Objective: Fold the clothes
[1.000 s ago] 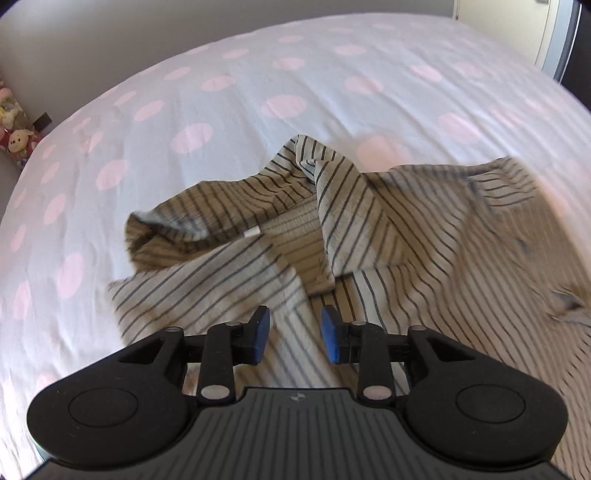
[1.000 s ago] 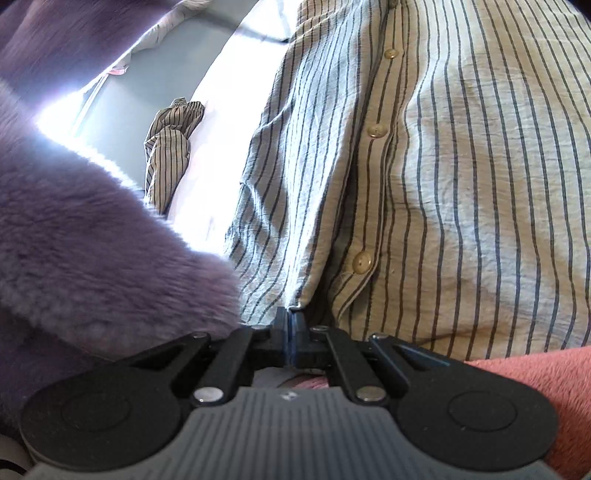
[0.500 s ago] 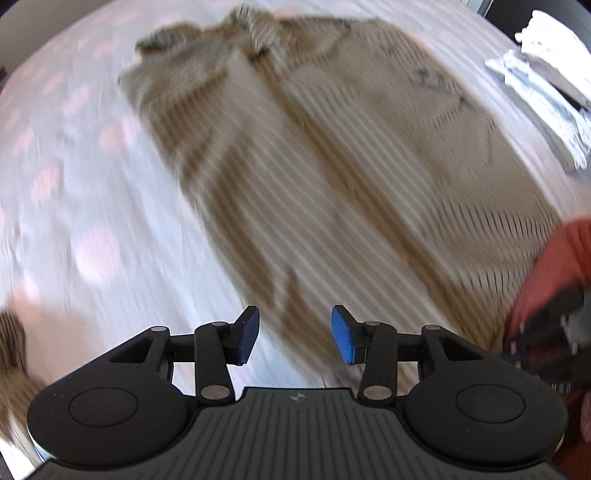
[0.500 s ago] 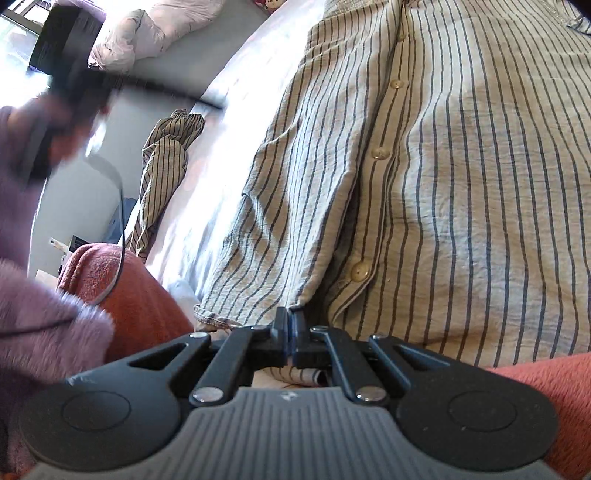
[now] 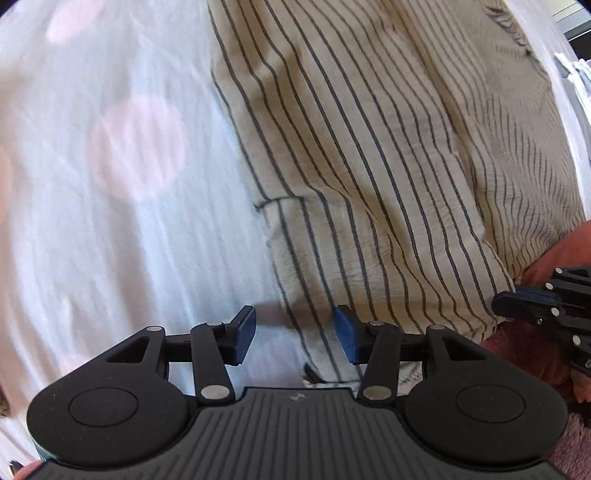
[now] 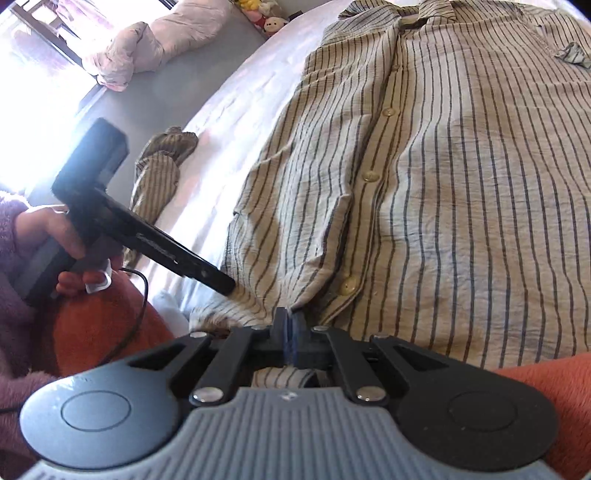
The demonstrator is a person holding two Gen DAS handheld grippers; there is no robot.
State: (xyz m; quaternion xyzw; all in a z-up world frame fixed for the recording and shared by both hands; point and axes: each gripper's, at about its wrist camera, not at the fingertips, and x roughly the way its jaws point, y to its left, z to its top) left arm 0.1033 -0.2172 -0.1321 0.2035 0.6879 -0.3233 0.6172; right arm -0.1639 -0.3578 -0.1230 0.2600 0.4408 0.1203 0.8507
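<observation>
A beige shirt with dark stripes (image 6: 436, 177) lies button side up on the bed, collar far away; it also fills the left wrist view (image 5: 369, 155). My right gripper (image 6: 290, 326) is shut on the shirt's bottom hem at the button placket. My left gripper (image 5: 293, 332) is open, its blue pads straddling the hem's left corner just above the sheet. It shows from the side in the right wrist view (image 6: 221, 282), touching the hem. The right gripper shows at the edge of the left wrist view (image 5: 517, 301). One sleeve (image 6: 159, 170) lies bunched to the left.
The bed sheet (image 5: 110, 184) is white with pink dots. An orange-red fleece (image 6: 546, 384) lies at the near edge under the grippers. A pink bundled duvet (image 6: 147, 48) and plush toys (image 6: 262, 14) sit far off on the left.
My left gripper has swung from the collar end down to the near hem's left corner, still open. My right gripper has stayed shut on the hem.
</observation>
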